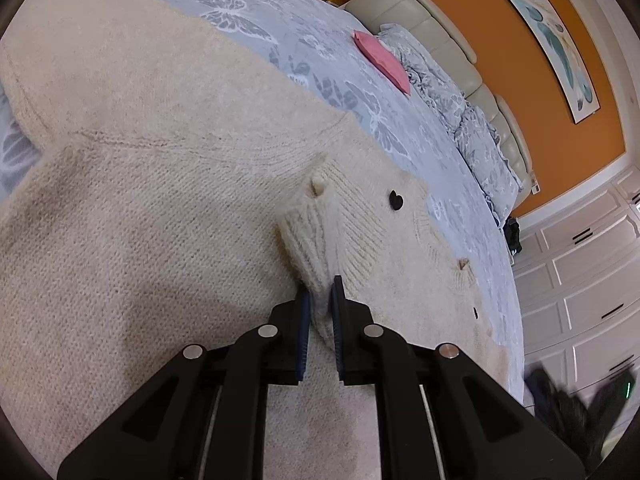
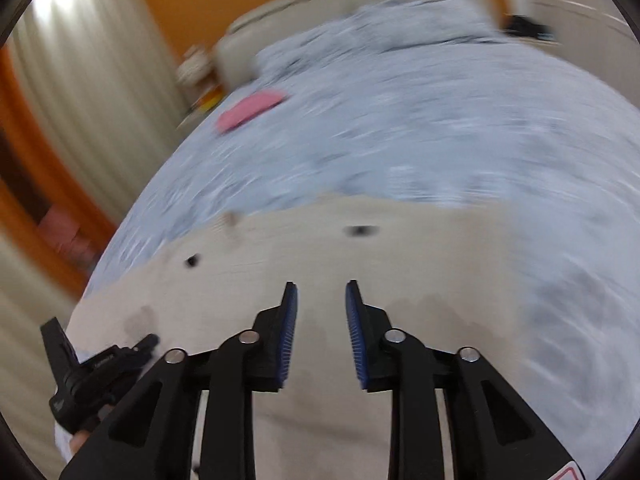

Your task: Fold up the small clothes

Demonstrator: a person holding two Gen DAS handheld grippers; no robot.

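My left gripper point(image 1: 320, 300) is pinching a fold of the cream sweater point(image 1: 140, 220) at the frame's lower middle on the bed point(image 1: 312, 40), my right gripper point(image 2: 321, 300) hangs empty with jaws apart, so I should lift slowly.

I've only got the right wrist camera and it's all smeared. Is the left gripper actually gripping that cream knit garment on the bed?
Observer: Yes. The left gripper is shut on a ribbed fold of the cream knitted cardigan.
Operator: What are the dark smudges on the knit?
Observer: Buttons. The clearest one is a black heart-shaped button, just beyond the pinched fold.
Operator: And the pink blur further up the bed?
Observer: A pink folded cloth, lying flat on the grey butterfly-print bedspread, apart from the cardigan.
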